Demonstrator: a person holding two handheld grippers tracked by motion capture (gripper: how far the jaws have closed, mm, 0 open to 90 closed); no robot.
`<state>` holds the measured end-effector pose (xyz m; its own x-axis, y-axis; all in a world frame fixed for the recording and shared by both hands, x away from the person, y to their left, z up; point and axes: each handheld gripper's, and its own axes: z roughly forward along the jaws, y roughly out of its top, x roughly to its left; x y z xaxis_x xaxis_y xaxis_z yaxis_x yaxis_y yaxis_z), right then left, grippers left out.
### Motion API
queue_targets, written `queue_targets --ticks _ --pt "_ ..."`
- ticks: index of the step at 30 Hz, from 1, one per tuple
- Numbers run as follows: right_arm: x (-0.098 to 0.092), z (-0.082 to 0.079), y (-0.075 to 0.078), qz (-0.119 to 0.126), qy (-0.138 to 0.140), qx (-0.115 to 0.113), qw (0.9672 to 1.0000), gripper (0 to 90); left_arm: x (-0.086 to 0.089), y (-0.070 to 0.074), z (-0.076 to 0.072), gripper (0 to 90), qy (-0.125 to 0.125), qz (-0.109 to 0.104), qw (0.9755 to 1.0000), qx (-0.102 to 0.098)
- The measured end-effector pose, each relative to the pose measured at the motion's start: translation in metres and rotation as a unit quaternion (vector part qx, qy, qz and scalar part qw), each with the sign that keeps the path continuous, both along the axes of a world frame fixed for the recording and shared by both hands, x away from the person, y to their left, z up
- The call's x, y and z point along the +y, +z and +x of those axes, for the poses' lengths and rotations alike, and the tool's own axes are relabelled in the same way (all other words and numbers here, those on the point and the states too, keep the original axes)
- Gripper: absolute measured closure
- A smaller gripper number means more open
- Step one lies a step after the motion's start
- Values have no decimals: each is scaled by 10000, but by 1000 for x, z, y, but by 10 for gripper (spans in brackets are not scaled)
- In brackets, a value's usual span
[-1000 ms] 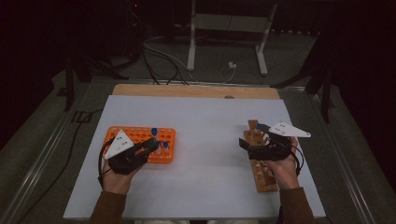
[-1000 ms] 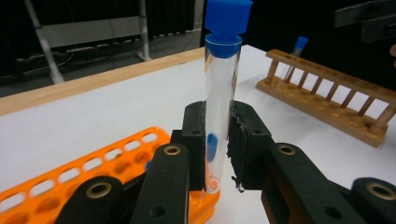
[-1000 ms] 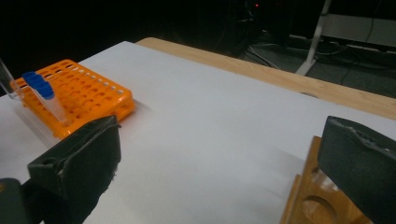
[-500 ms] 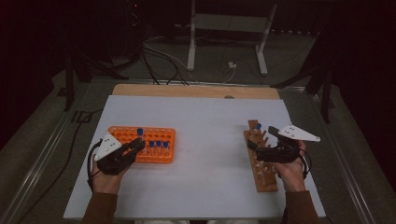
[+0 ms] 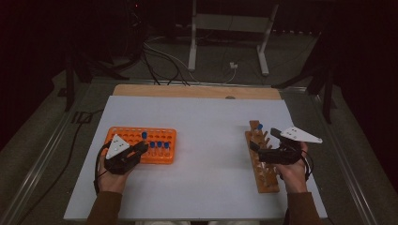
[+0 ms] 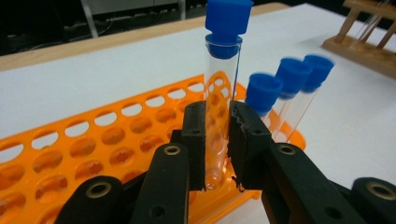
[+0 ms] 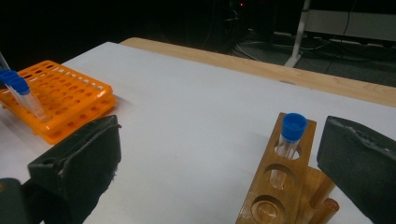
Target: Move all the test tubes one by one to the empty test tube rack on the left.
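Observation:
An orange tube rack (image 5: 123, 134) (image 6: 107, 140) lies at the table's left. My left gripper (image 5: 141, 149) (image 6: 218, 140) is shut on a clear test tube with a blue cap (image 6: 220, 93) (image 5: 144, 136), held upright with its lower end down at the rack's near holes. Three more blue-capped tubes (image 5: 159, 145) (image 6: 289, 79) stand in the rack beside it. At the right lies a wooden rack (image 5: 266, 176) (image 7: 280, 186) with one blue-capped tube (image 5: 259, 127) (image 7: 290, 137) in its far hole. My right gripper (image 5: 264, 139) (image 7: 219, 126) hangs open over that rack, nothing between its jaws.
The white tabletop (image 5: 211, 140) ends at a wooden strip (image 5: 197, 92) along the far edge. Beyond it are cables and a metal stand (image 5: 225, 42) on the dark floor. Both of the person's forearms come in from the bottom edge.
My left gripper has sunk and shifted a little left with the tube, bringing it down onto the orange rack. The right hand has drifted slightly right over the wooden rack.

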<state>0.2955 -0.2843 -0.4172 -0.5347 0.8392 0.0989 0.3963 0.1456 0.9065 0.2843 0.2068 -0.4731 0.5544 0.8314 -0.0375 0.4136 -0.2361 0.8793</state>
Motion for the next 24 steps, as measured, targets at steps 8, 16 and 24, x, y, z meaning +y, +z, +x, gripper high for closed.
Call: queue_targets --ticks 8,16,24 --pt "-2 0 -1 -18 -21 -12 10000 0 -2 -11 1 780 21 225 9995 214" --pt "-1 -1 -3 -51 -25 3 10000 0 -1 -13 1 781 21 243 9993 289" --pt "0 1 -5 -101 -39 17 9999 0 -4 -15 2 782 -3 336 9988 351"
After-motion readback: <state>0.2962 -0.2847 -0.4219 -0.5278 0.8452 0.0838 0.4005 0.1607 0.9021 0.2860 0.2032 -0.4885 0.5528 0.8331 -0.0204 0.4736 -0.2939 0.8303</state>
